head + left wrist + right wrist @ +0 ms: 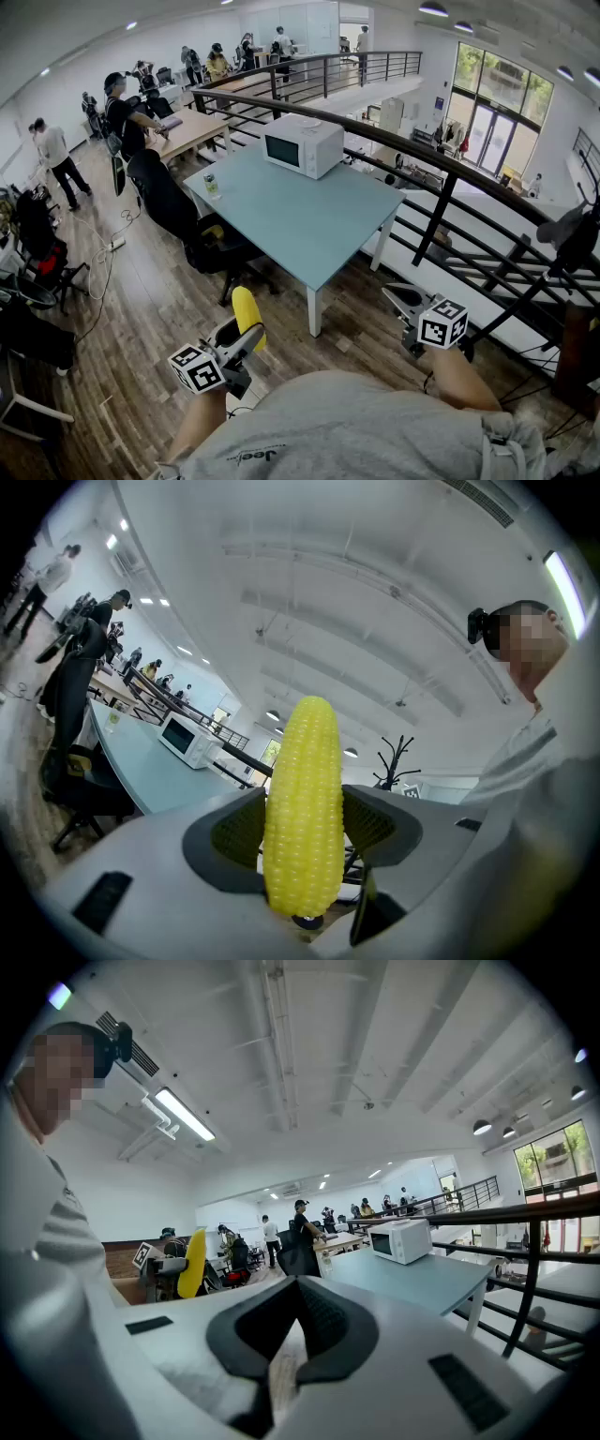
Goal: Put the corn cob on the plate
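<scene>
My left gripper [242, 345] is on the near side of the table [300, 225], short of its front corner. Its jaws are clamped on the corn cob [302, 808], one pad on each flank. I grip it near its thick end, so most of the yellow length stands clear above the pads. I judge that this hold suits the job, because the free end can be laid down first when I let go. The cob stands nearly upright in the grip and is well off the floor, touching nothing else.

The table itself carries only a white microwave [302, 143] towards its far side and a small can [210, 183] at its left edge. A black office chair [178, 211] is pushed in at the left. I see no plate on the table or anywhere else in these views, so I reckon finding one comes before any placing.

My right gripper [405, 305] is also on the near side of the table, off its right corner beside the railing [422, 159]. Its jaws are drawn together with nothing between them. It has no part in carrying, so it sits idle and out of the cob's way.
</scene>
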Motion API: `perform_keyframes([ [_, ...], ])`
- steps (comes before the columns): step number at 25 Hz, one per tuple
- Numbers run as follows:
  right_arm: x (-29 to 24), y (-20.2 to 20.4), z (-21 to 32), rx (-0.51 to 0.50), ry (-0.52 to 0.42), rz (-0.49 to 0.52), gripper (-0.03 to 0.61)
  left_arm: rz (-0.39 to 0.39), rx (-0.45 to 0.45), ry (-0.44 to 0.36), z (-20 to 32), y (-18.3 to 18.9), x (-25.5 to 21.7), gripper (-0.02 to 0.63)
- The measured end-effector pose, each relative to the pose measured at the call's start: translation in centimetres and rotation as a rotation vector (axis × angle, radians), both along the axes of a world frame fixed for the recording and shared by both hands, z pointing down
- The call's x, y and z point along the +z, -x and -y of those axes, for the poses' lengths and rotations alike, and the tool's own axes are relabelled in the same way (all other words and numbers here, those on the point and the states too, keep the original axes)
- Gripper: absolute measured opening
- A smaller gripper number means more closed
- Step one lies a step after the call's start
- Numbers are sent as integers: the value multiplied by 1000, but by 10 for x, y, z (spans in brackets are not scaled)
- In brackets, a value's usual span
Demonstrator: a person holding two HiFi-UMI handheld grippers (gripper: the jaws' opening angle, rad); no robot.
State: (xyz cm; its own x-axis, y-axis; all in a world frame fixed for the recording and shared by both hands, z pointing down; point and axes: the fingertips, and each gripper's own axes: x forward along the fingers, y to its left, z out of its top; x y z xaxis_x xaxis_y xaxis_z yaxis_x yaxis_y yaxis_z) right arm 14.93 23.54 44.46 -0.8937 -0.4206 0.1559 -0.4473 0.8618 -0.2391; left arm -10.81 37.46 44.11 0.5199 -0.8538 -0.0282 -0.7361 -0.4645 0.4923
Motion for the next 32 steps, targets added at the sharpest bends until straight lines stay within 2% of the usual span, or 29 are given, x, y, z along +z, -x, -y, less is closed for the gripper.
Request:
perform_keyframes([
  [9, -2, -9, 4, -4, -4, 3, 15, 7, -2, -1, 6, -8, -3, 262],
  [16, -2, -25, 9, 0, 55, 50, 15, -4, -5, 0, 9, -23, -2, 262],
  [32, 2, -104, 30, -8, 46, 44, 16, -11, 18, 8, 42, -107, -3, 262],
])
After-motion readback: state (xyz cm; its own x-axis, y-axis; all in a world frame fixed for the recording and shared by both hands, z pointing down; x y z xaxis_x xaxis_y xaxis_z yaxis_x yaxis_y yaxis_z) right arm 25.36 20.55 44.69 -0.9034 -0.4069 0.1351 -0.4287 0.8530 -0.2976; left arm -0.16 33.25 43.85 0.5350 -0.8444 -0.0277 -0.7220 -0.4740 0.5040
